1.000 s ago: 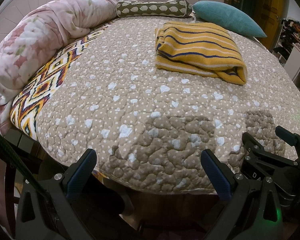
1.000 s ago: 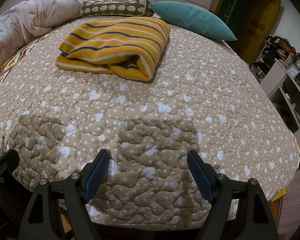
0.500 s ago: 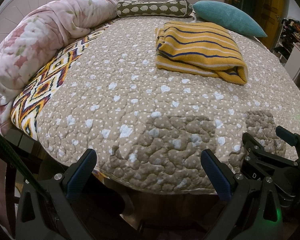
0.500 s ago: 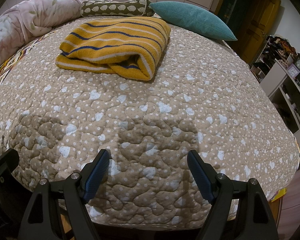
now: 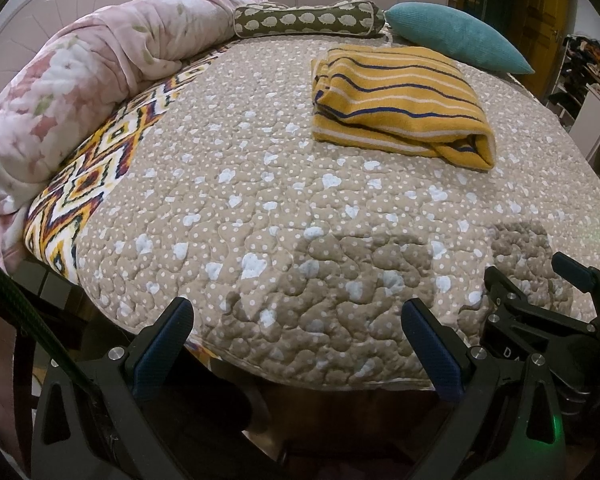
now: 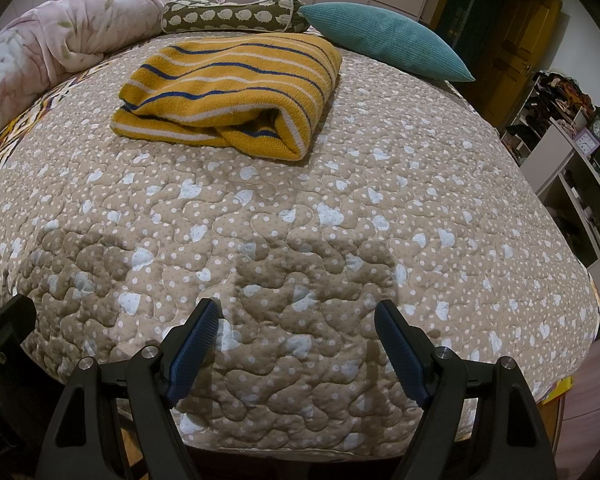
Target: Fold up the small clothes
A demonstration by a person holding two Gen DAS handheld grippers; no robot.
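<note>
A yellow garment with blue and white stripes (image 5: 400, 100) lies folded into a thick rectangle on the far part of the bed; it also shows in the right wrist view (image 6: 228, 92). My left gripper (image 5: 296, 320) is open and empty, hovering at the bed's near edge, far from the garment. My right gripper (image 6: 296, 320) is open and empty over the near edge too. The right gripper's body shows at the right of the left wrist view (image 5: 540, 300).
The bed carries a tan quilt with white dots (image 6: 380, 200). A pink floral duvet (image 5: 72, 92) is bunched along the left. A patterned bolster (image 5: 308, 20) and a teal cushion (image 5: 456, 36) lie at the head. Shelves (image 6: 572, 168) stand to the right.
</note>
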